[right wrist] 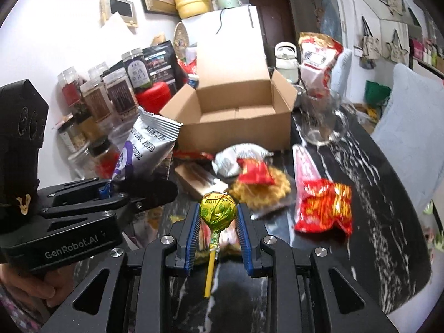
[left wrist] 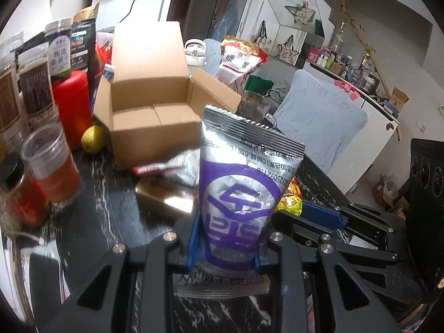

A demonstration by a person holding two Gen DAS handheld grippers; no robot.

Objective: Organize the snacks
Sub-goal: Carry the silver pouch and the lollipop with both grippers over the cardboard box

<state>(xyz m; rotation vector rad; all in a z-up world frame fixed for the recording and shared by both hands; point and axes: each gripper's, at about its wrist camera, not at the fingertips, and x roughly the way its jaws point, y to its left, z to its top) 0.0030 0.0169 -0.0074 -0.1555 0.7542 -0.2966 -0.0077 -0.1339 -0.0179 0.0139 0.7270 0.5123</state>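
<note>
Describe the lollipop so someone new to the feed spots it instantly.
Start at the open cardboard box on the black marble table. Nearer the camera, the right gripper holds the lollipop between its blue fingers. Unlike the flat packets around it, it is a round green-yellow ball on a yellow stick.

Left wrist view close above the dark desk (left wrist: 105, 194), angled down toward the open cardboard box (left wrist: 155, 111), right wrist view beside it, sharing box and desk
</note>
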